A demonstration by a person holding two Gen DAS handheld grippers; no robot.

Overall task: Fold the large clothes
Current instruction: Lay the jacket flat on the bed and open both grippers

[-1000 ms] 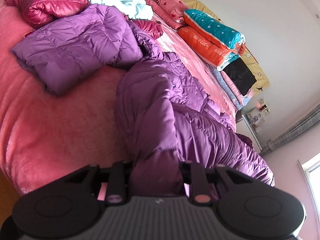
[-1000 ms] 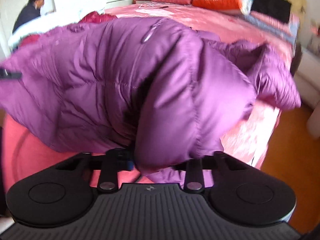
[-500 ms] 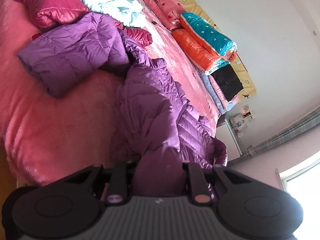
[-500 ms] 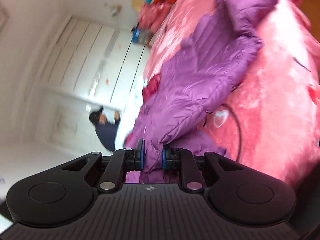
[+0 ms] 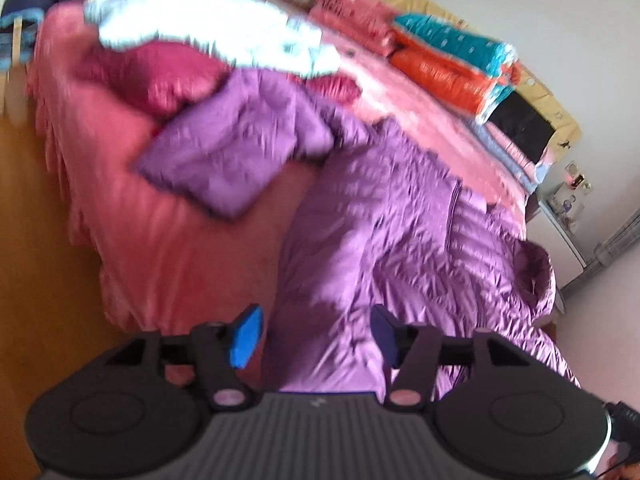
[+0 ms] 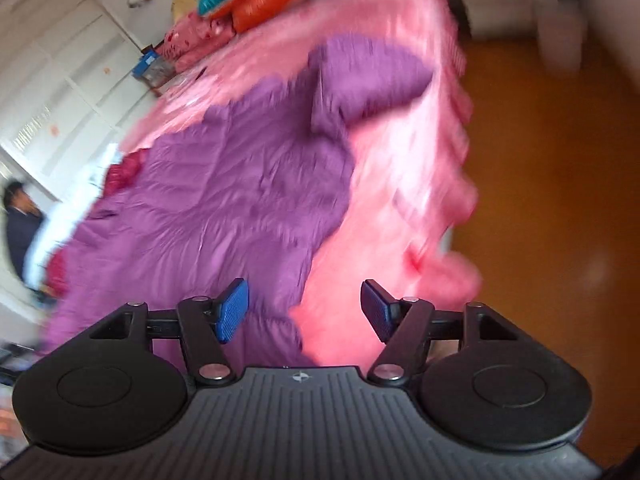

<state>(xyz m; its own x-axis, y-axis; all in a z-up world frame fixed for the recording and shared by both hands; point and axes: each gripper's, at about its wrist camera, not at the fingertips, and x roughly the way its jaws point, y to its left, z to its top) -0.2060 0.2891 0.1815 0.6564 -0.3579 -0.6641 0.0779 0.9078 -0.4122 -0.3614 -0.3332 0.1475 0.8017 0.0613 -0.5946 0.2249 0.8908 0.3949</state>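
Purple down jacket (image 5: 384,216) lies spread on pink bed (image 5: 160,240), laid flat for folding | left claw (image 5: 312,334) opening, fabric between pads, unpressed | right claw (image 6: 304,310) opening, clear above jacket edge | both releasing, likely to regrip.

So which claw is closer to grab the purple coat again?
Probably the left claw: the purple coat fills the space between its opening jaws. The right claw, also opening, looks partly over the pink blanket.

Pink bed (image 5: 168,248), purple jacket (image 5: 400,208), folded quilts (image 5: 448,64)
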